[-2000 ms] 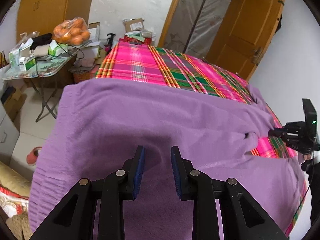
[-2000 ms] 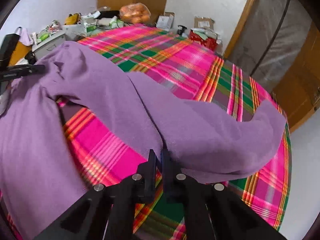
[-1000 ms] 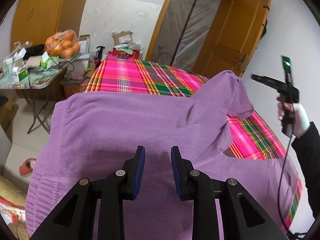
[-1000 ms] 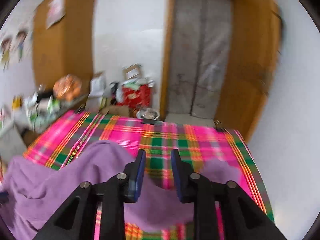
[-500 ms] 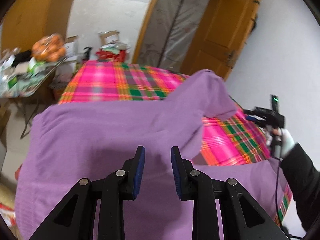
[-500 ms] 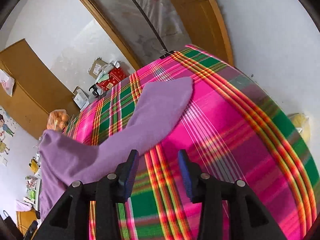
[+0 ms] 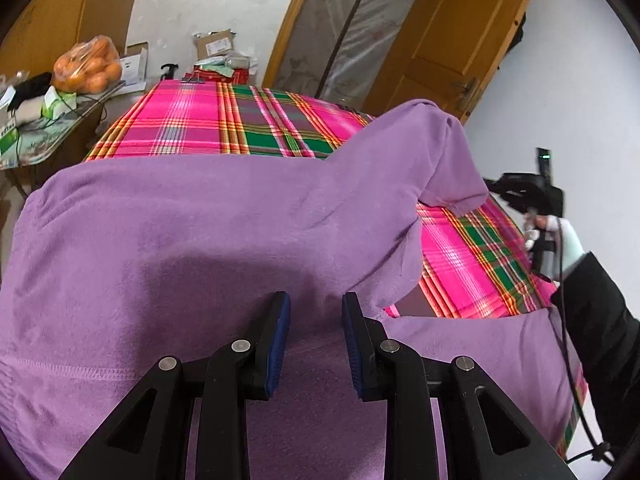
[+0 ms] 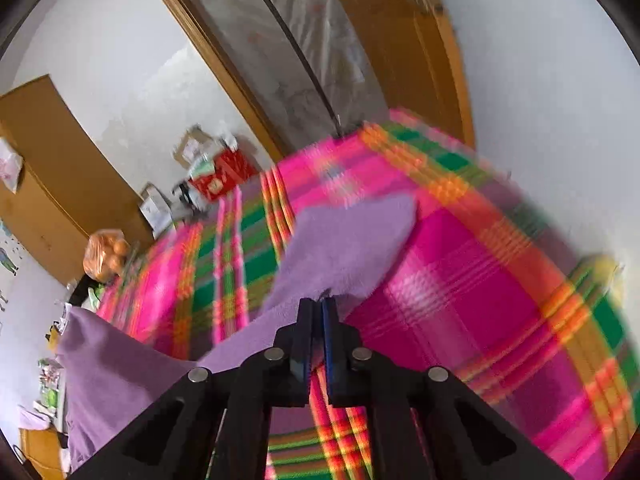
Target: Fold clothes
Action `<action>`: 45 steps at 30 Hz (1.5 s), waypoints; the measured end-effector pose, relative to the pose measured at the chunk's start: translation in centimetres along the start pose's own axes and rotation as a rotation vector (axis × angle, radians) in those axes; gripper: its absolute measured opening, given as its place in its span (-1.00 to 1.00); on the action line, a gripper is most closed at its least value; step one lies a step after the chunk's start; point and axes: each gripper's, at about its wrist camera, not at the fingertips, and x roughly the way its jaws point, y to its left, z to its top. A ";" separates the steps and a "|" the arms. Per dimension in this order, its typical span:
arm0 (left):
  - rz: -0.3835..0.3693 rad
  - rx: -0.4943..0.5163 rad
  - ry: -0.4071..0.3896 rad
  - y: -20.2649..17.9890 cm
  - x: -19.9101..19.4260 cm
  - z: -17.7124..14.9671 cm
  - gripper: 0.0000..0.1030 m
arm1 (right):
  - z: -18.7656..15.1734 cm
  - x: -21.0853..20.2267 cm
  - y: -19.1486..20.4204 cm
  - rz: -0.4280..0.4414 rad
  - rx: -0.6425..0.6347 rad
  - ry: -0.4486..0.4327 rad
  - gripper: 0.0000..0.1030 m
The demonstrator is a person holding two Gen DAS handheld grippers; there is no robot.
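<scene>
Purple sweater [image 7: 208, 232] on plaid bed [image 7: 224, 124], left claw [image 7: 315, 336] wide above its body, right claw [image 8: 317, 320] pinching the sleeve [image 8: 344, 248]

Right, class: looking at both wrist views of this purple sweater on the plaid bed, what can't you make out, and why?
- Left wrist view: the sweater hem nearest the camera is hidden behind the open left gripper.
- Right wrist view: motion blur smears the plaid bedcover and the boxes by the wall.
- Right wrist view: the right gripper pinches the sleeve; how much cloth is caught is hidden.
</scene>
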 end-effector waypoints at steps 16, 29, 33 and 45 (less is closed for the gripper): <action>-0.008 0.014 -0.019 -0.2 -0.4 0.0 -0.46 | 3.0 -4.0 8.3 -0.197 -0.343 0.046 -0.74; -0.026 0.046 -0.022 -1.3 -0.6 -0.6 -0.46 | -0.5 -3.9 -7.0 -0.249 0.030 0.059 -0.28; -0.031 0.043 -0.035 -1.3 -0.9 -0.5 -0.46 | -2.5 -4.0 -6.6 -0.129 0.011 0.055 -0.26; -0.028 0.048 -0.035 -1.4 -0.8 -0.6 -0.46 | -7.5 -3.2 4.2 -0.236 -0.821 0.078 -0.25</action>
